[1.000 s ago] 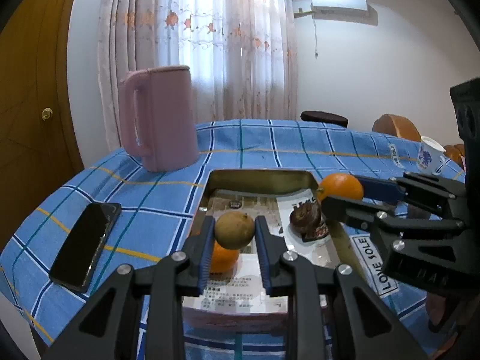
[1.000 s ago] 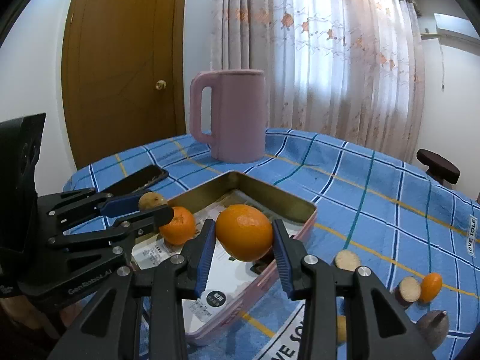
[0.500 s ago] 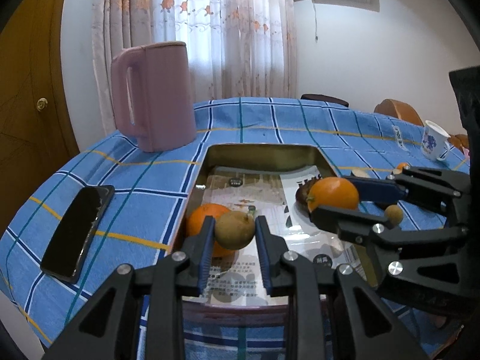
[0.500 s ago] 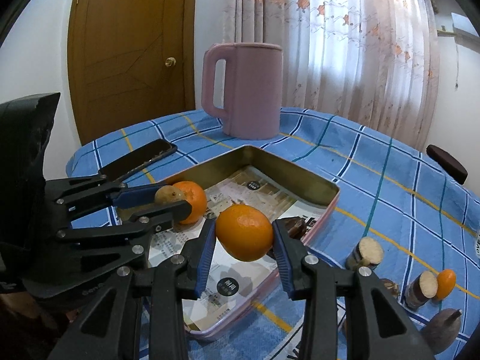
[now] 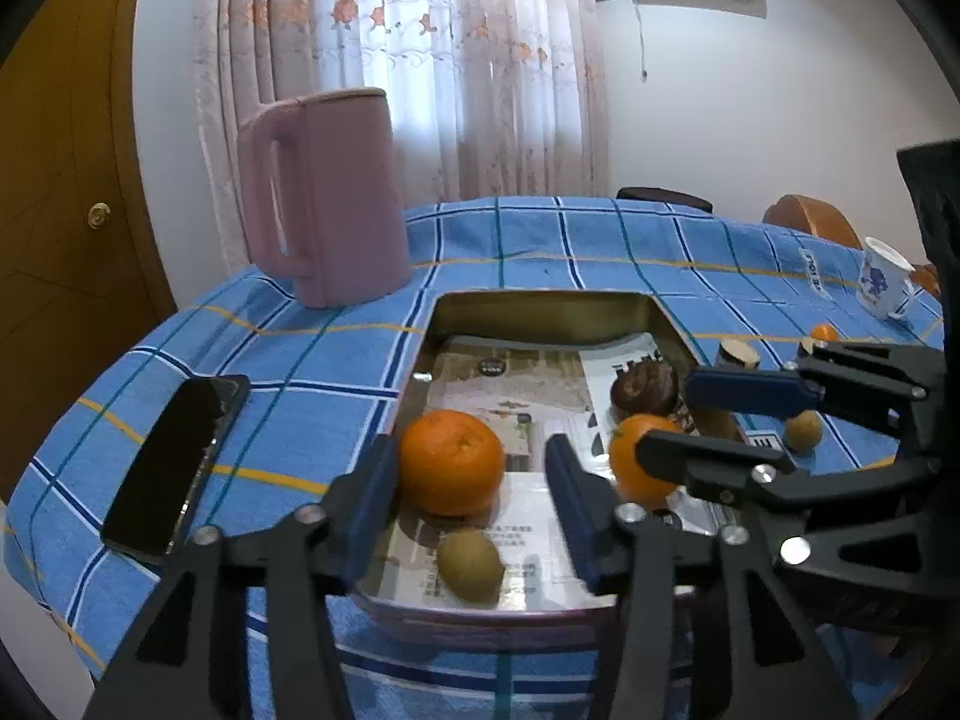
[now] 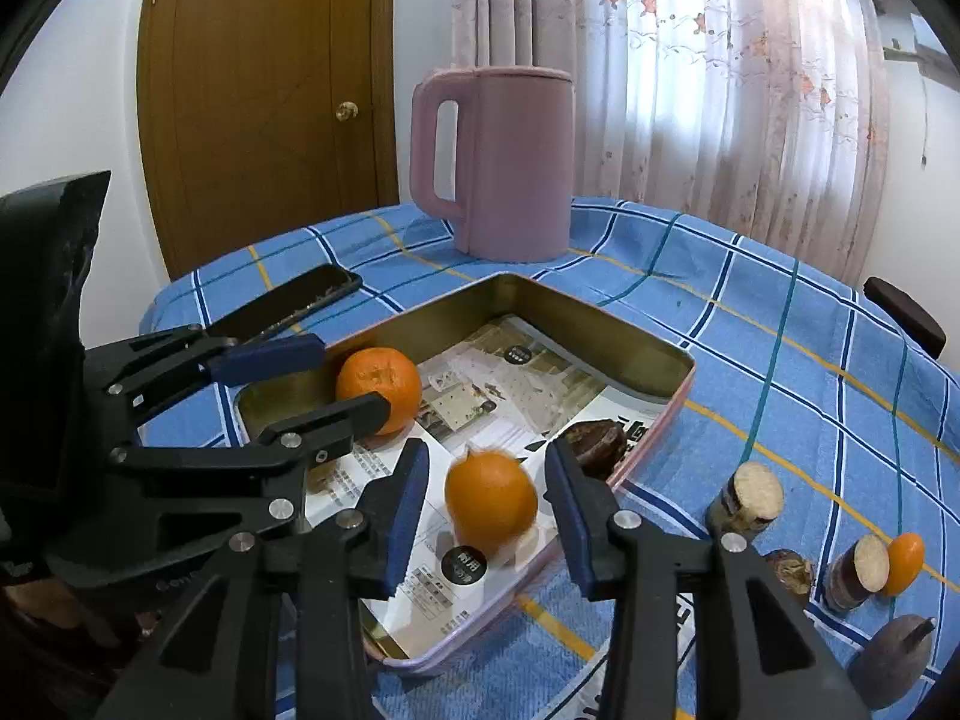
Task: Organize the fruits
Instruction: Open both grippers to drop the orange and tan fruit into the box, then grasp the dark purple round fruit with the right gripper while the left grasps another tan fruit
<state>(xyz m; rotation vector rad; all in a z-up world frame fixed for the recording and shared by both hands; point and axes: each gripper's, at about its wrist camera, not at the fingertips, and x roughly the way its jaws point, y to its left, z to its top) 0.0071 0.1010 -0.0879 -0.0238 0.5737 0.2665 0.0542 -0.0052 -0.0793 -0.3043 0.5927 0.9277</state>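
A pink-rimmed metal tray (image 5: 540, 309) (image 6: 600, 330) lined with printed paper sits on the blue checked cloth. My left gripper (image 5: 474, 504) is open above the tray's near end; a small brown fruit (image 5: 469, 564) lies free below it, next to an orange (image 5: 451, 462) (image 6: 379, 381). My right gripper (image 6: 486, 507) is open; a second orange (image 6: 491, 501) (image 5: 630, 468) sits between its fingers in the tray, blurred. A dark brown fruit (image 5: 643, 387) (image 6: 594, 441) lies in the tray too.
A pink jug (image 5: 324, 198) (image 6: 498, 162) stands behind the tray. A black phone (image 5: 177, 462) (image 6: 288, 303) lies left of it. Cut brown pieces (image 6: 747, 495), a small orange fruit (image 6: 905, 555) and a dark pointed fruit (image 6: 894, 660) lie on the cloth to the right. A white cup (image 5: 882, 279) is far right.
Both grippers lowered over the tray and opened. The brown fruit dropped from the left gripper and the orange from the right gripper into the tray.
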